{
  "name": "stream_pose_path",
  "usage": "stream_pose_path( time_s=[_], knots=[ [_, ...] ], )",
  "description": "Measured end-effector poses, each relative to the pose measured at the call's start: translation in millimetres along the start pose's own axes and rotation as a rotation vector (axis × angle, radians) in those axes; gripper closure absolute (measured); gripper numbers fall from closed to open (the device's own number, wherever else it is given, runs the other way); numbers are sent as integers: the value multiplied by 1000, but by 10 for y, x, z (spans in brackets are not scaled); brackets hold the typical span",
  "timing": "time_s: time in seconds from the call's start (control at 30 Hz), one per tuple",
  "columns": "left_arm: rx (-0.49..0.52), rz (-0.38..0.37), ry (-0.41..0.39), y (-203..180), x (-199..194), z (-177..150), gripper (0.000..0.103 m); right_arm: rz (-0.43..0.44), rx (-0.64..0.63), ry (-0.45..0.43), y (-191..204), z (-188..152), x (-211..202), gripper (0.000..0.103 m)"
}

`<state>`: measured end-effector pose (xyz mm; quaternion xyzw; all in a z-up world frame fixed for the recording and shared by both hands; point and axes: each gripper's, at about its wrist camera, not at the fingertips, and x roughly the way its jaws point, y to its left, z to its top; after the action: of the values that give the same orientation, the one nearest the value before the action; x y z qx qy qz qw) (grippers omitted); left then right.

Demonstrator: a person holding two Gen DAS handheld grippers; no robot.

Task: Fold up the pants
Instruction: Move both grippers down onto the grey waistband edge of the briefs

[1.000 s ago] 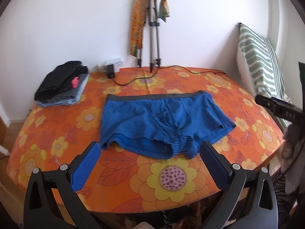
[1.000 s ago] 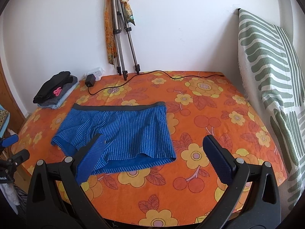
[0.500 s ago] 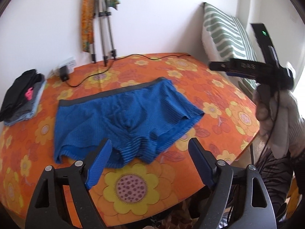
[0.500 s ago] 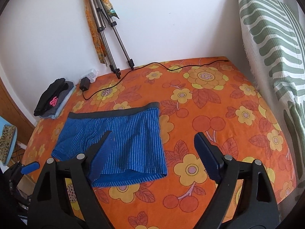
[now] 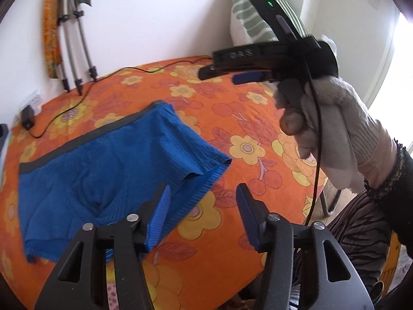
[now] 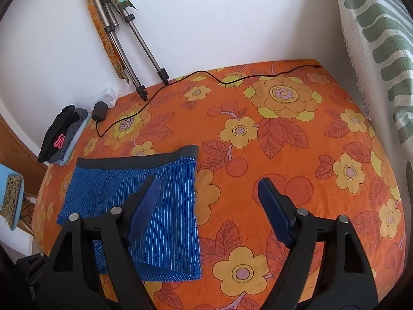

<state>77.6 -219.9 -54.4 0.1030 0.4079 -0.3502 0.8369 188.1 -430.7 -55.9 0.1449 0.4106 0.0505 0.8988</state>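
Closing in on the blue shorts (image 5: 108, 170), unlike a second ago: left gripper (image 5: 204, 206) and right gripper (image 6: 209, 201) both gaping, grasping nothing, above the orange floral cover (image 6: 284, 134).

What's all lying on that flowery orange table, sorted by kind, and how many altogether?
Blue shorts: 1
Pile of folded dark clothes: 1
Black plug adapter with its cable: 1
Tripod standing at the wall, feet on the table: 1
Total: 4
Both tongs, left and right, hover open.
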Motion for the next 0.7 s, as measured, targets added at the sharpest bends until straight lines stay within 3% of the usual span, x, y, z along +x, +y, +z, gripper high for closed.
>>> stream_pose_path(
  time_s=[0.13, 0.27, 0.47, 0.7],
  knots=[
    [-6, -40, 37, -51, 249, 74, 63, 22, 17, 38, -81, 69, 230, 32],
    [0, -58, 56, -108, 420, 115, 64, 65, 4, 82, -87, 129, 460, 37],
    [54, -49, 79, -209, 641, 166, 65, 164, 73, 168, -218, 183, 836, 44],
    [117, -15, 102, -340, 899, 232, 67, 218, 87, 193, -308, 240, 990, 44]
  ],
)
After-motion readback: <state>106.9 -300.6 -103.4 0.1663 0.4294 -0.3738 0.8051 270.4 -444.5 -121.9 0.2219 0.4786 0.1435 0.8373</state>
